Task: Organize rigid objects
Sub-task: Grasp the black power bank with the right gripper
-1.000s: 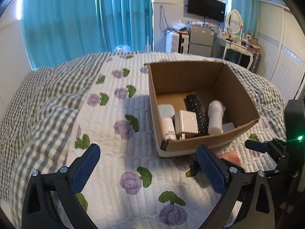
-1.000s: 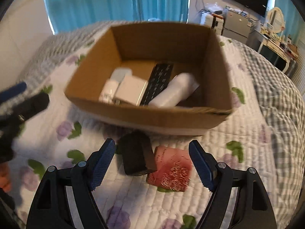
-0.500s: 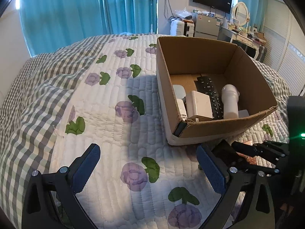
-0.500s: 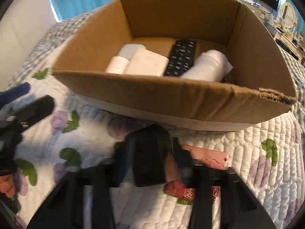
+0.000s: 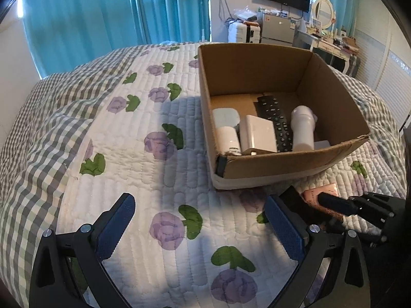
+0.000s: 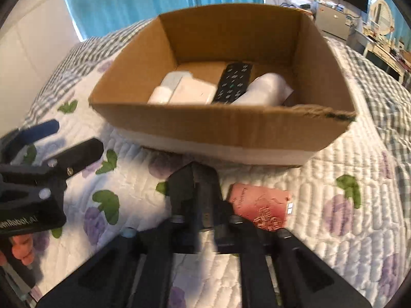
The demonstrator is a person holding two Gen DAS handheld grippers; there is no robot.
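I see the bed [image 5: 159,174] filling both views, its quilt white with purple flowers and a grey check border at nine o'clock in the left view. On it sits the box [image 5: 280,164], open-topped, at two o'clock in the left view and at twelve in the right [image 6: 226,131].

Inside the box lie a black remote [image 5: 276,120] at the middle, a white tube [image 5: 303,128] just beside it at three o'clock, a white charger [image 5: 258,133] touching the remote's other side, and a white bottle [image 5: 227,138] by the left wall.

My left gripper [image 5: 200,223] hangs over bare quilt at six o'clock, its fingers [image 5: 115,225] spread wide with nothing between them. It shows again at nine o'clock in the right view [image 6: 61,141].

My right gripper [image 6: 200,205] is low at six o'clock in its own view, just in front of the box. Its fingers are narrow around a black block [image 6: 195,187], which stands between them on the quilt; they are easing apart at this moment, and the blur keeps me from telling whether the pads touch it. In the left view the block [image 5: 295,202] lies at four o'clock.

A pink card [image 6: 262,205] lies flat on the quilt, touching the block at its three o'clock side.
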